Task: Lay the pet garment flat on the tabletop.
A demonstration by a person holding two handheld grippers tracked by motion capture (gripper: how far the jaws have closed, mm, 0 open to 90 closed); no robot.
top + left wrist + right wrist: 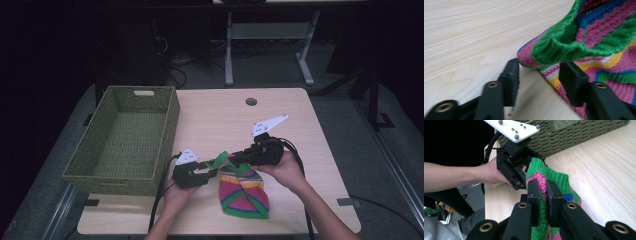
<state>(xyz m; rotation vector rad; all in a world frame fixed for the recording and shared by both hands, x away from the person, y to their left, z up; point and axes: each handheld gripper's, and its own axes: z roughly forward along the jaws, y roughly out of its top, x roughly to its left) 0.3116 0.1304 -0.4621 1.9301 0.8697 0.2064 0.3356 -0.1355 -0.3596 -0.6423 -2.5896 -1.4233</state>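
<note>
The table is taking up the middle of the high view, and the woven green basket is sitting at its left side, open and with nothing in it that I can make out. Below and right of the basket, near the bottom centre of the frame, the striped knitted piece (a sock or small pouch, hard to say which) is lying with its long axis running from its green cuff at upper left down to its rounded end at lower right. The right gripper is reaching in from the right, and in the right gripper view its jaws are pressing nearly together on a fold of the knit near the cuff, lifting that end a little off the wood. The left gripper is sitting just left of the cuff; in the left gripper view its jaws are standing apart with the green rim hanging just above and between them, gripping nothing yet. Judging from this, the cuff is lying straight ahead of the left jaws, so the left hand is the nearer one to take it, while the basket is waiting further left.
</note>
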